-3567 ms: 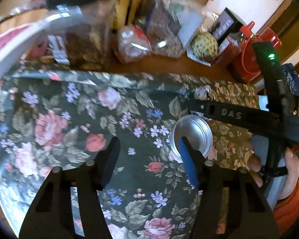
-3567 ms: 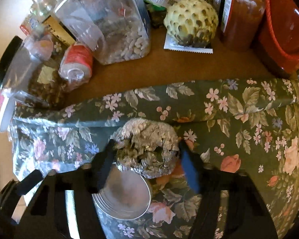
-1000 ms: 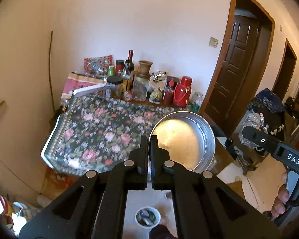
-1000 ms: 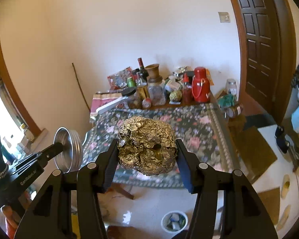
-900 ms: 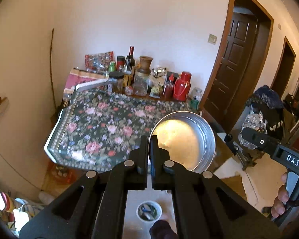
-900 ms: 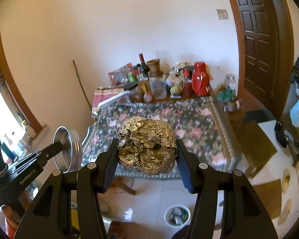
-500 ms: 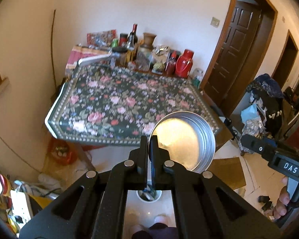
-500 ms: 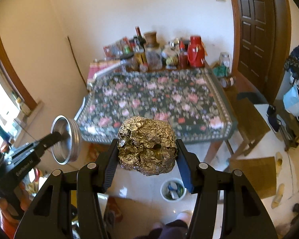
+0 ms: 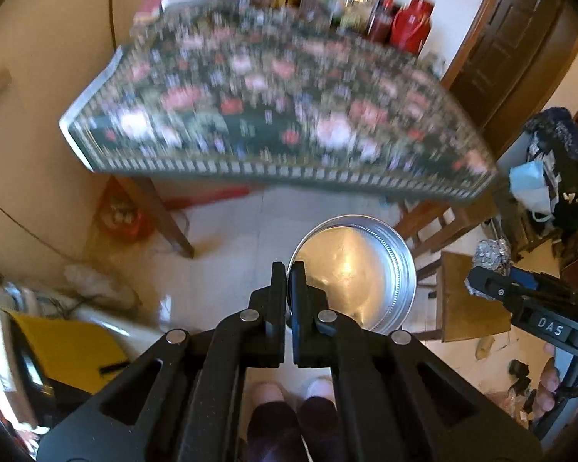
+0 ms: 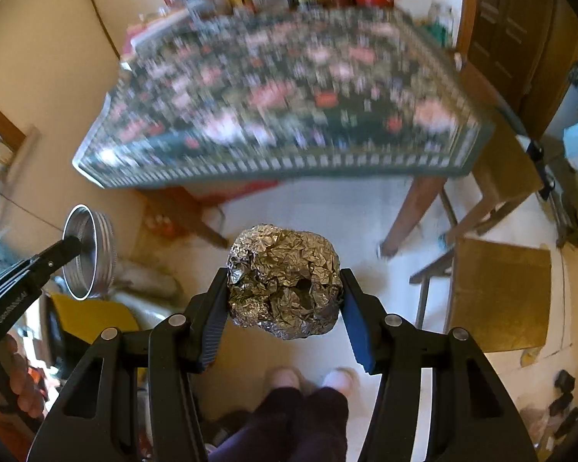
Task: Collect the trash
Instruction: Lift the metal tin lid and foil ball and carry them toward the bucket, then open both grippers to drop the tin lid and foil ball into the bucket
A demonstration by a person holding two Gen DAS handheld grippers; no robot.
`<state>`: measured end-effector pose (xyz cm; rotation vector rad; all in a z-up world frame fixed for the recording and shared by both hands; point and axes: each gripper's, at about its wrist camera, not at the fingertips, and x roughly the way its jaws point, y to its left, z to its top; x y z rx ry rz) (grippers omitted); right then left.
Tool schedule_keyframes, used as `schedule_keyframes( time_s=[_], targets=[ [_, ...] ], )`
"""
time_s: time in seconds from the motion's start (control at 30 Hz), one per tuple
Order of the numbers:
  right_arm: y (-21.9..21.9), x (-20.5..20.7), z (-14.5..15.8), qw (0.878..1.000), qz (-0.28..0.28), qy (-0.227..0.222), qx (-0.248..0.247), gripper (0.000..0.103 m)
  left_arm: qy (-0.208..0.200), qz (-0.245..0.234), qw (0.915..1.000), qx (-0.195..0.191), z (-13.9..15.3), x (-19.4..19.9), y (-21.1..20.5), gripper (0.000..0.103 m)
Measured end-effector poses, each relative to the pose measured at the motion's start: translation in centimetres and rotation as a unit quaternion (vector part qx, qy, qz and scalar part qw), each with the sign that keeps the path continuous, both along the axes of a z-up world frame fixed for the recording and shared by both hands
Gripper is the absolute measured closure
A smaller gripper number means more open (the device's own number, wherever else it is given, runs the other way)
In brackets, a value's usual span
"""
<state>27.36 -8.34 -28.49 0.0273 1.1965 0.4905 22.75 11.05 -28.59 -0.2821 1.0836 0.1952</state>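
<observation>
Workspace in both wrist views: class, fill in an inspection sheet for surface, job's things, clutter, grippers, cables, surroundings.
Surface: table under floral cloth, blurred.
Job's things: foil ball; metal lid.
Clutter: bottles, jars, red jug at table's far edge.
Grippers: left gripper shut on the lid's rim; right gripper shut on foil ball.
Cables: nothing seen.
Surroundings: pale floor, stool, dark door, person's feet below.

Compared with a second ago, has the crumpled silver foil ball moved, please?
Yes. The crumpled silver foil ball, clamped in the right gripper, has dropped: it showed against the floral tablecloth before, and now shows against the floor below its edge.
</observation>
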Motion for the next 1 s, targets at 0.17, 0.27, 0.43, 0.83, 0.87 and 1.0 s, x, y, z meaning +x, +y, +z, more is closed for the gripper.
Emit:
schedule_keyframes(
  time_s=[0.17,0.27,0.43,0.83,0.87,1.0],
  targets=[
    [-0.1,1.7,-7.5,0.999,0.017,0.033,-0.014,0.052,0.037,0.002,0.9993,-0.006,-7.9,1.6,-0.9,0.102],
    [0.3,2.5,-11.9,0.999,0.025,0.031,-0.028,0.052,0.053,0.012,0.9985,-0.009,-12.2,2.5,-0.9,0.102],
    [1.8,3.5,-17.8,0.998,0.040,0.023,-0.041,0.052,0.070,0.032,0.9970,-0.009,-18.6,3.8,-0.1,0.102],
    [4.4,5.9,-28.6,0.989,0.057,0.134,0.027,0.038,0.113,0.032,0.9928,-0.021,-28.9,6.2,0.6,0.102],
    [4.2,6.1,-29.4,0.987,0.055,0.147,0.030,0.038,0.117,0.030,0.9925,-0.021,-29.4,6.3,0.4,0.102],
    [3.2,6.2,-30.2,0.986,0.044,0.160,0.026,0.038,0.132,0.017,0.9906,-0.032,-31.2,7.1,-0.6,0.102]
  ],
)
